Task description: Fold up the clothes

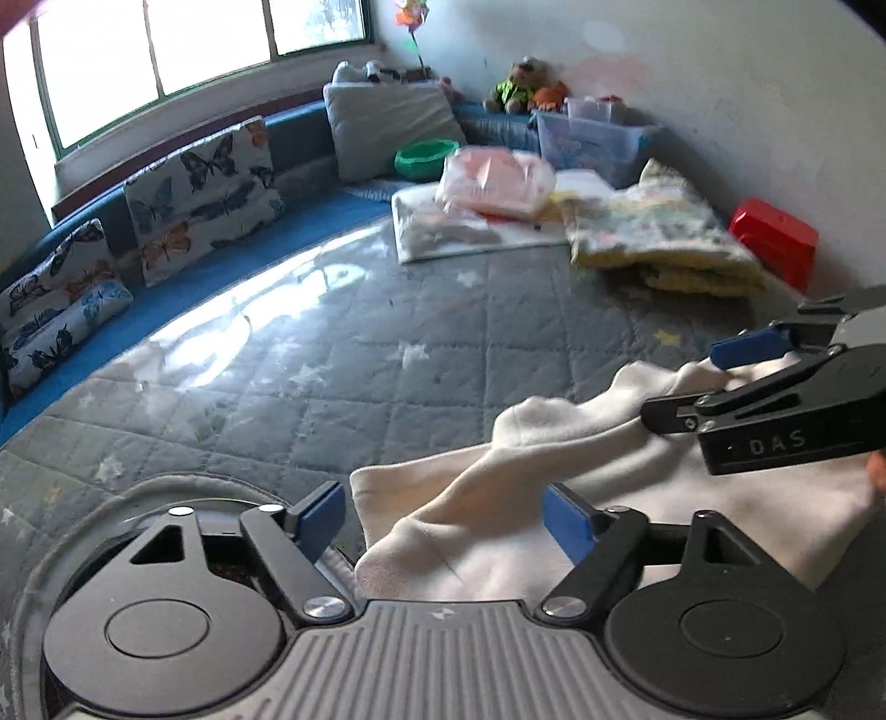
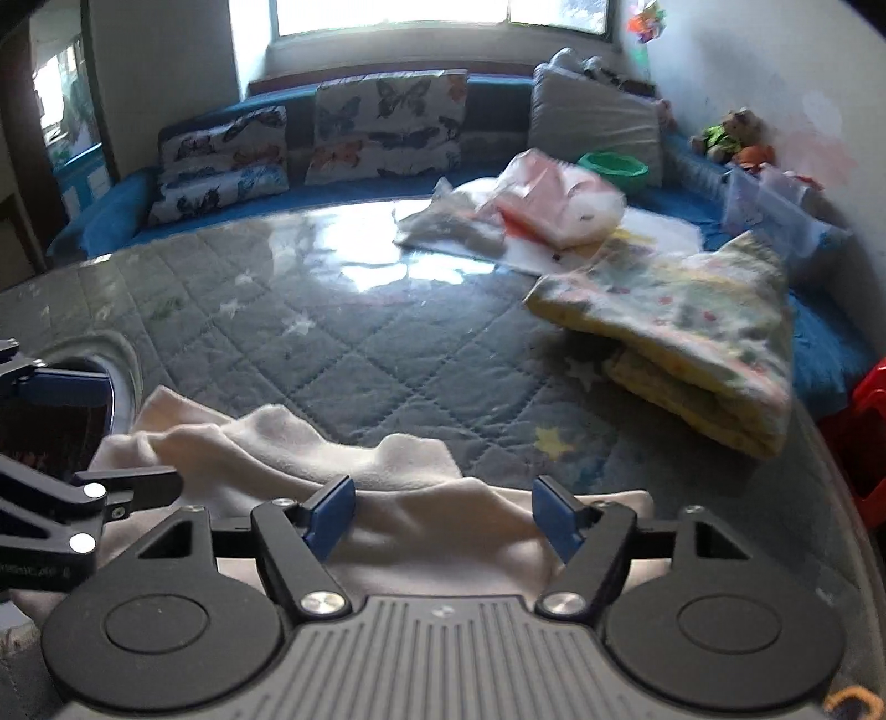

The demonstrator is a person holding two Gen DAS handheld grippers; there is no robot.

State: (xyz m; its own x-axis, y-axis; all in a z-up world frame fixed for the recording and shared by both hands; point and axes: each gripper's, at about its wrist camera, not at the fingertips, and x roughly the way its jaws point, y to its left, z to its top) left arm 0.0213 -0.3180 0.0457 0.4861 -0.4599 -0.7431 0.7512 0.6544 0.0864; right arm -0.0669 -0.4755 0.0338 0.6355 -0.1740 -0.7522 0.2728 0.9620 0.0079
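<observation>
Both cameras sit low and close over a quilted mat [image 1: 354, 354], each looking forward along its own gripper's fingers toward the far window [image 2: 387, 14] and cushions [image 1: 205, 194]. The left view angles rightward, the right view faces the window squarely. They share the cream cloth [image 1: 554, 498], the mat and the far pile of folded bedding [image 2: 692, 327].

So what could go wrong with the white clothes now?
Both claws are open, so nothing is gripped yet. The white garment lies bunched and wrinkled; closing the right claw there might pinch several layers and give a crooked fold. The left claw sits over the cloth's edge, so it could catch only a corner or snag the quilted cover. The two claws are close together and might bump.
</observation>
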